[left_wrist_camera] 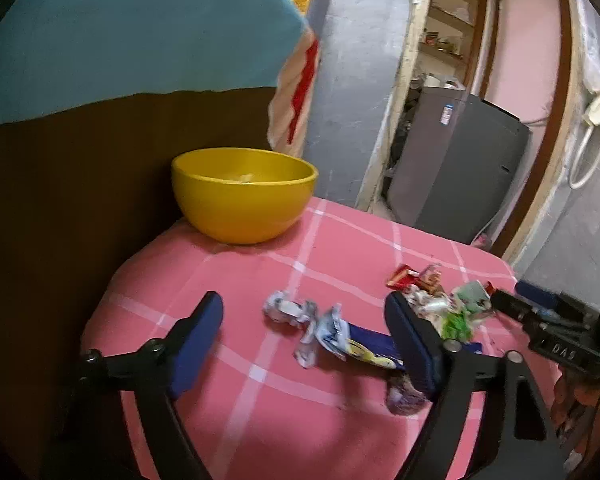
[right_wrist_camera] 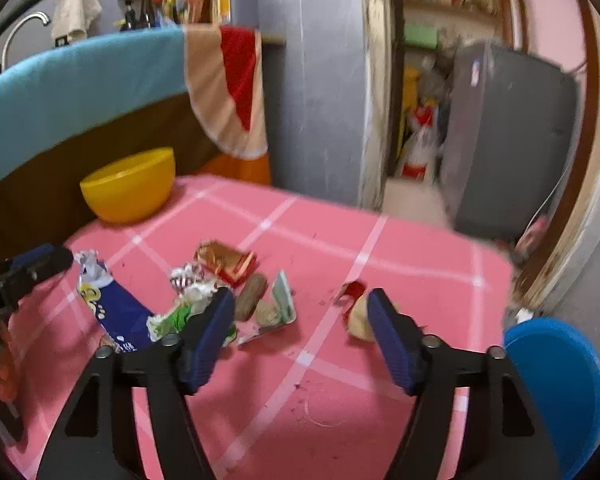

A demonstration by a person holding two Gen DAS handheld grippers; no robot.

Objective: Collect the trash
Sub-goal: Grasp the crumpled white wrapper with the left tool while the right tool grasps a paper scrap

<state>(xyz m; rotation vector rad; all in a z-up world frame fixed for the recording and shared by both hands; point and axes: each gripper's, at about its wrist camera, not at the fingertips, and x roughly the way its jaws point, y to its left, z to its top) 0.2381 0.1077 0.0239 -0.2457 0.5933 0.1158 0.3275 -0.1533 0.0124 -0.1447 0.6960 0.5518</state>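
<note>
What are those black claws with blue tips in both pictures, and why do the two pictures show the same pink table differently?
There is no robot: a person holds one hand-held gripper in each hand, each carrying a camera that looks along its two blue fingers. One picture comes from the left hand-held gripper, the other from the right hand-held gripper. Both are open and hold nothing. On the pink checked cloth lie a yellow bowl, a blue crumpled wrapper, a red and gold wrapper and other scraps.
</note>
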